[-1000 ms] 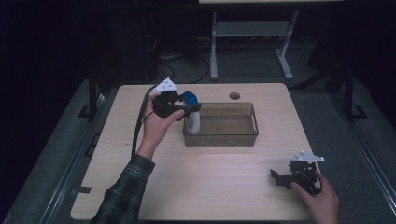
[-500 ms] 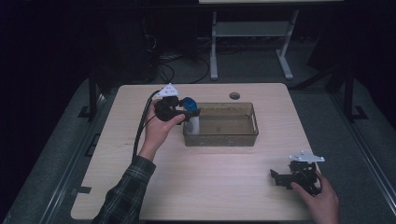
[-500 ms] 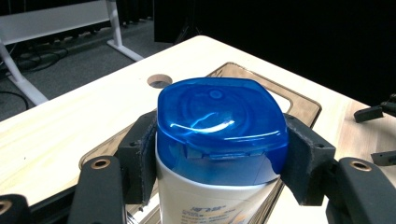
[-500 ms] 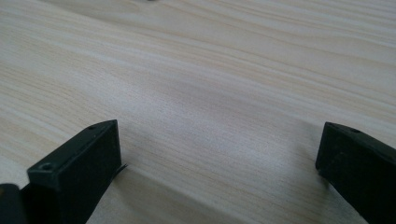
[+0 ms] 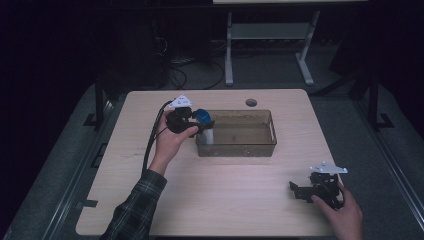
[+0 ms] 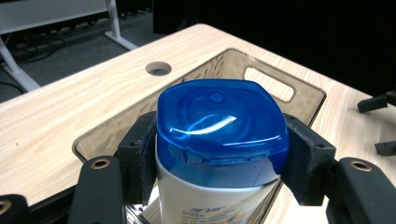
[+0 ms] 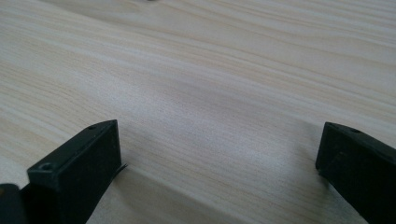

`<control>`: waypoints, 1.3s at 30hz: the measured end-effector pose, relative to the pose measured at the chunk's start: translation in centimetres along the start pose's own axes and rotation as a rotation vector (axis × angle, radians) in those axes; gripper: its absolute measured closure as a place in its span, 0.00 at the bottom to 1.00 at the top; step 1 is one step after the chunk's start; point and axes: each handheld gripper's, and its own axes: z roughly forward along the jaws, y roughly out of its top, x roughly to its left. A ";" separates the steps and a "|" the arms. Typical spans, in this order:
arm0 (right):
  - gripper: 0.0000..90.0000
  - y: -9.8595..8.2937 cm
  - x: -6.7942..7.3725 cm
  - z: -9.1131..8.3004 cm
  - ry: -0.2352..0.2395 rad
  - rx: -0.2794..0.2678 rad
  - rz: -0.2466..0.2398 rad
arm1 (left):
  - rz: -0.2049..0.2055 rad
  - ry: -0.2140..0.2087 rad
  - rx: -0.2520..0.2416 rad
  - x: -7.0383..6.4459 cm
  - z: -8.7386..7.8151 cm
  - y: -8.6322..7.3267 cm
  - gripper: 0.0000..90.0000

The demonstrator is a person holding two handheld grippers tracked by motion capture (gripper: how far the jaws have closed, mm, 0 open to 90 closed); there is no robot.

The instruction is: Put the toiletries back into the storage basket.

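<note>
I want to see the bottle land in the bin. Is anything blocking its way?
Nothing visible does. The left tool grips the bottle at the bin's left end, and the bin floor beyond looks bare.

I count one bottle (image 5: pixel 205 125) with a blue cap at my 11 o'clock, one clear tray (image 5: pixel 240 149) at 12, two grippers and one table (image 5: pixel 225 195).
</note>
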 end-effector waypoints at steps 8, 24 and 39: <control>0.00 0.0 0.0 0.0 0.000 0.000 0.000 | 0.004 0.001 0.014 -0.1 0.2 -0.2 0.40; 0.00 0.0 0.0 0.0 0.000 0.000 0.000 | 0.004 -0.008 -0.015 0.1 0.0 -1.0 0.40; 0.00 0.0 0.0 0.0 0.000 0.000 0.000 | -0.010 0.001 -0.041 0.1 -0.9 -0.3 0.33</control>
